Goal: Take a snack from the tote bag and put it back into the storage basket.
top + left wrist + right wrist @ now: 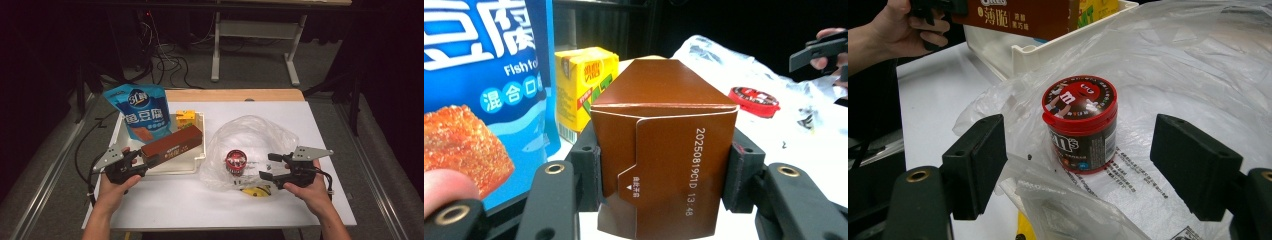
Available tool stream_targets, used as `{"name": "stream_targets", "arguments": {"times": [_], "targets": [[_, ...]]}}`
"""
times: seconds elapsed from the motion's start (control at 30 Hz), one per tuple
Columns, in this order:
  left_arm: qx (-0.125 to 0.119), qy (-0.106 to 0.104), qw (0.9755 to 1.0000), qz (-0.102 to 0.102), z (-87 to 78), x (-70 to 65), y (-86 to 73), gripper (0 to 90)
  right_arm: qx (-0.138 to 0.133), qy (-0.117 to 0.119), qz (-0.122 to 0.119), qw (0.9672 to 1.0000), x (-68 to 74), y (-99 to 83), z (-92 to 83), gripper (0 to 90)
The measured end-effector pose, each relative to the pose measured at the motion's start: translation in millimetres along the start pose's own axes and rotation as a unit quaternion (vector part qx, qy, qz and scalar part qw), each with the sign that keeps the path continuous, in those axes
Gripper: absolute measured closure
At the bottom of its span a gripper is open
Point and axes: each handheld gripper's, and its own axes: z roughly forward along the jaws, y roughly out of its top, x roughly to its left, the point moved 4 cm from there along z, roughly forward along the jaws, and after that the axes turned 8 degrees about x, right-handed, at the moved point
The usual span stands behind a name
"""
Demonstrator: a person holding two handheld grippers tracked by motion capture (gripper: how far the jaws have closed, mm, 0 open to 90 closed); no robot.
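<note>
Lying crumpled right of the white plastic tray (197,167), the clear plastic bag (260,132) has a red-lidded round candy tub (1080,122) standing upright on it. The long brown cardboard box (664,150) slants over the tray's front rim. The left gripper (664,172) is clamped on the box's end. The right gripper (1103,165) stands wide, empty, its jaws either side of the tub without touching.

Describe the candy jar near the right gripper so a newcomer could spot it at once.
Start at the crumpled clear plastic bag on the white table, right of the white tray. Inside the bag stands a small round candy jar, upright, ahead of the open right gripper. Its red lid and dark brown body set it apart from the long brown box.
</note>
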Motion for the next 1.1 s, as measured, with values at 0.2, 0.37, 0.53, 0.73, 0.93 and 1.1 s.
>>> {"name": "stream_targets", "arguments": {"times": [0.2, 0.37, 0.53, 0.73, 0.93, 1.1], "targets": [[0.036, 0.015, 0.9992, 0.001, 11.0, 1.7, -11.0, 47.6, 0.005, 0.001, 0.001, 1.0, -1.4, -2.9, 2.1, 22.8], [0.044, 0.021, 0.9988, 0.003, 15.6, 0.2, -13.6, 47.5, 0.005, -0.001, 0.002, 1.0, -2.2, -3.8, 2.1, 22.9], [0.052, 0.021, 0.9984, 0.001, 17.8, 1.3, -18.8, 47.3, 0.005, -0.001, 0.001, 1.0, -1.7, -4.2, 3.1, 22.9], [0.058, 0.022, 0.998, 0.003, 18.1, -0.1, -22.2, 46.6, 0.011, -0.002, 0.0, 0.9999, -1.5, -6.2, 5.1, 23.0], [0.095, 0.026, 0.9951, 0.011, 19.5, -3.0, -34.7, 45.5, 0.016, -0.006, 0.003, 0.9999, 1.7, -11.8, 4.1, 23.1], [0.103, 0.03, 0.9942, 0.01, 20.2, -3.3, -37.7, 45.1, 0.017, -0.008, 0.006, 0.9998, 3.3, -16.7, 2.4, 23.1]]}}
